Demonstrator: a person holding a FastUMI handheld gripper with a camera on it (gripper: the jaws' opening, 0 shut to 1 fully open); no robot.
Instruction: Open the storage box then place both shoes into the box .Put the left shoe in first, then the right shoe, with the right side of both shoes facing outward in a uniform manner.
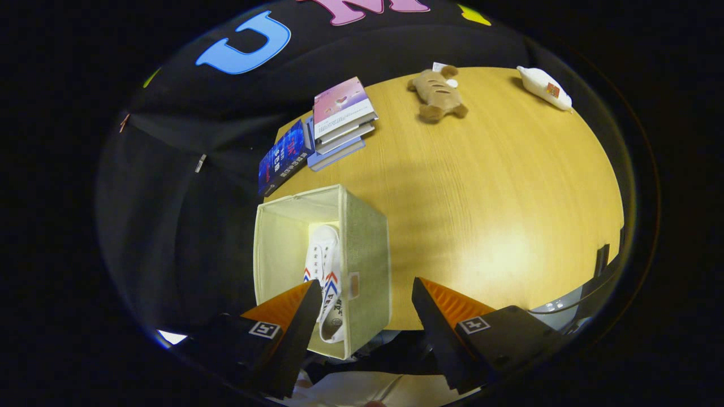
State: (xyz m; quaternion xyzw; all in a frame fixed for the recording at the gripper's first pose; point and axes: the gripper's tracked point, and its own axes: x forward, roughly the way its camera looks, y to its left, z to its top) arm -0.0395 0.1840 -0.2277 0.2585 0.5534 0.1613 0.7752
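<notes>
Gripper (362, 308) fingers are held wide apart and empty above an open storage box (370, 249) in which one white shoe (323, 260) is seen.

Light fell from above, leaving a bright glare on the table (509, 254) near the spread, empty gripper (365, 302). Surroundings stayed dim; fisheye curvature bent the edges.
</notes>
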